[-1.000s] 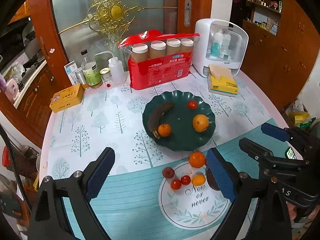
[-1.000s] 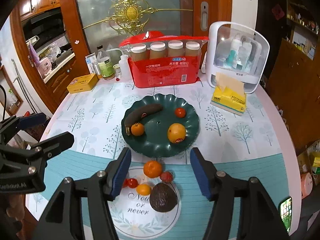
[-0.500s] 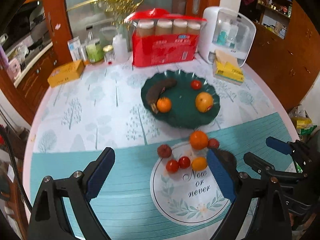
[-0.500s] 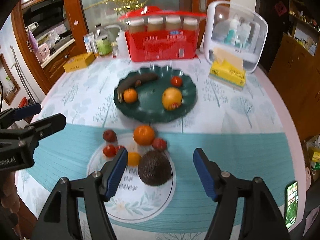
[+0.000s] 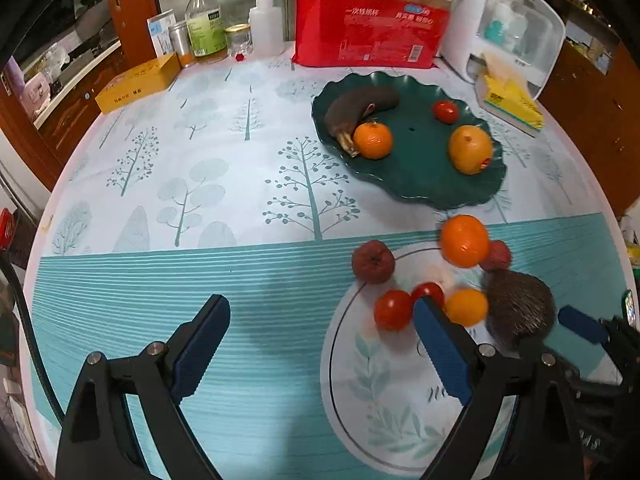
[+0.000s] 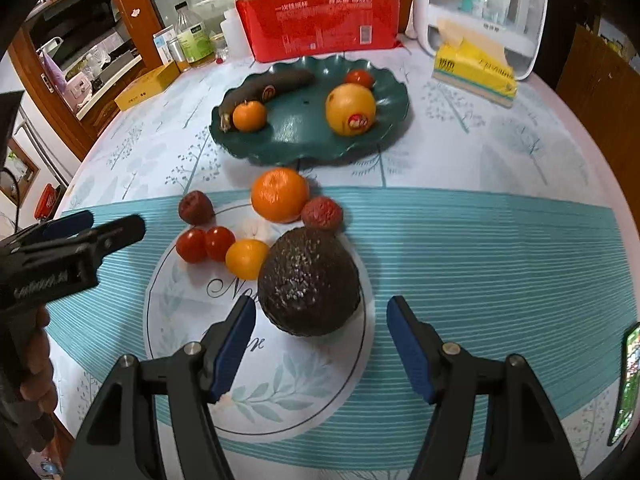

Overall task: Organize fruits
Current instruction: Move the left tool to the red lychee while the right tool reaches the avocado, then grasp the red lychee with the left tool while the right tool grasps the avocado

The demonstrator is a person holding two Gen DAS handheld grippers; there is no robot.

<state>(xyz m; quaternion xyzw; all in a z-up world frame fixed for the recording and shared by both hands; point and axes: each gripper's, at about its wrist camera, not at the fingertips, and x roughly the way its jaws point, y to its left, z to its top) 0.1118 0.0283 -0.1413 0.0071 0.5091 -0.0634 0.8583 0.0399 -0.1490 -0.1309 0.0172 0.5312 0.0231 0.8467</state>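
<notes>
A dark green plate (image 6: 304,128) (image 5: 416,176) holds a blackened banana (image 6: 268,90), a small tangerine (image 6: 249,116), a large orange (image 6: 351,109) and a tomato (image 6: 359,78). In front lie a tangerine (image 6: 280,195), two red lychee-like fruits (image 6: 195,207) (image 6: 322,213), two tomatoes (image 6: 205,244), a small orange (image 6: 246,258) and a dark avocado (image 6: 308,282) on a round white mat (image 6: 280,392). My right gripper (image 6: 322,344) is open just before the avocado. My left gripper (image 5: 320,348) is open and empty, left of the loose fruit.
A red pack of paper cups (image 6: 320,20), bottles (image 5: 206,24), a yellow box (image 5: 138,82), a tissue pack (image 6: 474,70) and a white cabinet (image 6: 480,4) line the table's far side. A phone (image 6: 628,380) lies at the right edge.
Both grippers have dropped lower and moved forward toward the loose fruit. The avocado now lies close before the right gripper's open jaws. No fruit has moved.
</notes>
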